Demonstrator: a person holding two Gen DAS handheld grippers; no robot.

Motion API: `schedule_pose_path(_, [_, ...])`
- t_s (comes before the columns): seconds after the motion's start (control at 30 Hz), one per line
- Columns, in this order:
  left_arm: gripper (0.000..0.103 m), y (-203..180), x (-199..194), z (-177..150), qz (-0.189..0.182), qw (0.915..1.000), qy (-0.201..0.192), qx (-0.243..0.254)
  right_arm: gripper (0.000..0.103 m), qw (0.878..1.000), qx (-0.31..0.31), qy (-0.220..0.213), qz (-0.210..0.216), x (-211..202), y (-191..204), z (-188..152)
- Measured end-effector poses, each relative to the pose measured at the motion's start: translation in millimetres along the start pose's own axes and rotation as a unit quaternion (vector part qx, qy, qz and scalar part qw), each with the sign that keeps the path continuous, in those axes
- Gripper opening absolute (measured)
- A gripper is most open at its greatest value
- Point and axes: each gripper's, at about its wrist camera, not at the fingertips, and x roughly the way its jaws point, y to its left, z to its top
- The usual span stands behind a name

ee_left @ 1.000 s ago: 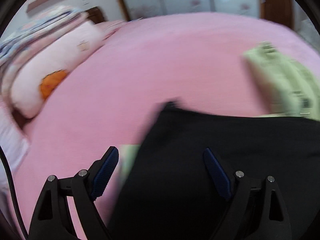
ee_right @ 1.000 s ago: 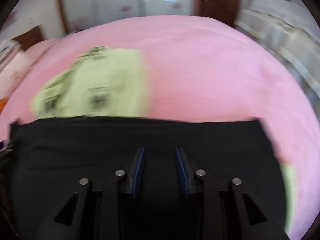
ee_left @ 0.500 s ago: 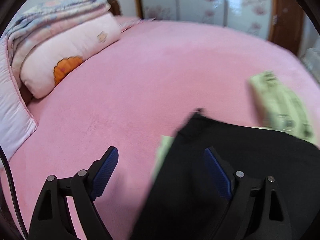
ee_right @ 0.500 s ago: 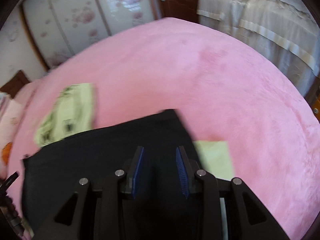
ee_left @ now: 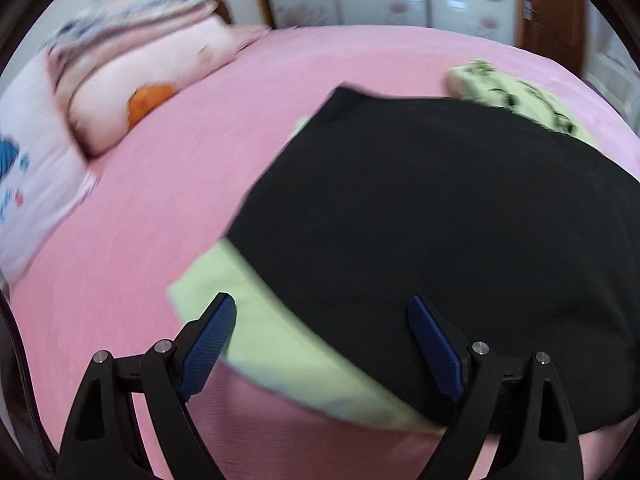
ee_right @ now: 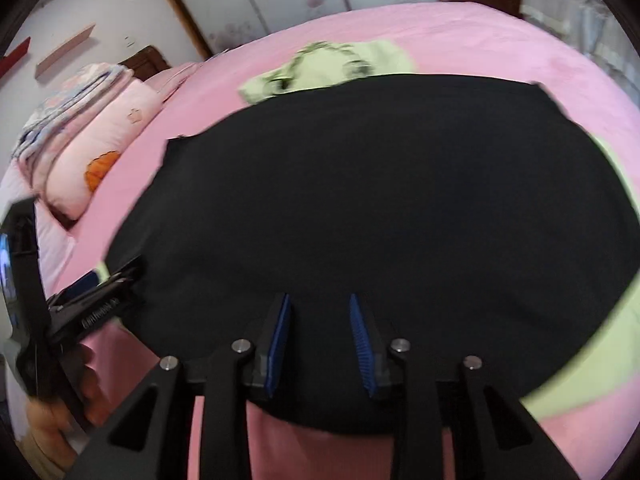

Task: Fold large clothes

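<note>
Right hand-held gripper (ee_right: 320,340), jaws closing, over black garment (ee_right: 360,200).

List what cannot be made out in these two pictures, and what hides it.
- Light green garment: mostly covered by the black garment in both views; its shape stays unknown.
- Green printed cloth: near part behind the black garment, print blurred.
- Left gripper: in the right wrist view, cut off at the left edge and blurred.
- Pillow print: blurred, left wrist view.

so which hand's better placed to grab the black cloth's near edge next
Right, probably: the right gripper sits centred over the black cloth near edge, jaws closing, nothing pinched. The left gripper straddles its corner and the green cloth.
</note>
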Motion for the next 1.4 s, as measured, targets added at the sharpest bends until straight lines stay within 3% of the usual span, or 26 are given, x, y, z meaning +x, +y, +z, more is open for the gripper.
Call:
schedule_pose_path(0.1, [0.089, 28, 6, -2, 0.038, 0.9991, 0.000, -0.019, 0.023, 0.997, 0.003, -0.018, -0.077, -24, -44, -10])
schedule_pose_path(0.23, [0.095, 52, 21, -1, -0.003, 0.9985, 0.024, -0.050, 0.024, 0.990, 0.060, -0.010, -0.130, -41, -104, -16])
schedule_pose_path(0.3, [0.096, 51, 23, -2, -0.001, 0.9983, 0.026, -0.051, 0.023, 0.988, 0.093, -0.008, -0.125, -45, -128, -21])
schedule_pose_path(0.37, [0.097, 47, 25, -4, 0.010, 0.9986, 0.026, -0.045, 0.023, 0.988, 0.113, -0.004, -0.109, -46, -137, -25])
schedule_pose_path(0.57, [0.097, 45, 26, -4, 0.013, 0.9986, 0.034, -0.038, 0.024, 0.984, 0.072, 0.005, -0.161, -43, -124, -25])
schedule_pose_path(0.83, [0.097, 43, -2, 20, 0.015, 0.9990, 0.042, -0.002, 0.024, 0.986, 0.086, 0.010, -0.143, -54, -115, -2])
schedule_pose_path(1.0, [0.097, 27, -43, 47, -0.049, 0.9962, 0.045, 0.057, 0.025, 0.993, 0.057, 0.001, -0.107, -85, -90, 28])
schedule_pose_path(1.17, [0.097, 0, -79, 83, -0.083, 0.9886, 0.032, 0.121, 0.025, 0.997, 0.016, -0.010, -0.070, -114, -59, 81])
schedule_pose_path(1.3, [0.097, -23, -111, 128, -0.107, 0.9818, -0.002, 0.157, 0.025, 0.999, -0.007, -0.035, -0.035, -137, -39, 141])
schedule_pose_path(1.4, [0.097, -37, -126, 159, -0.113, 0.9793, -0.023, 0.166, 0.033, 0.999, -0.012, -0.045, -0.022, -146, -32, 184])
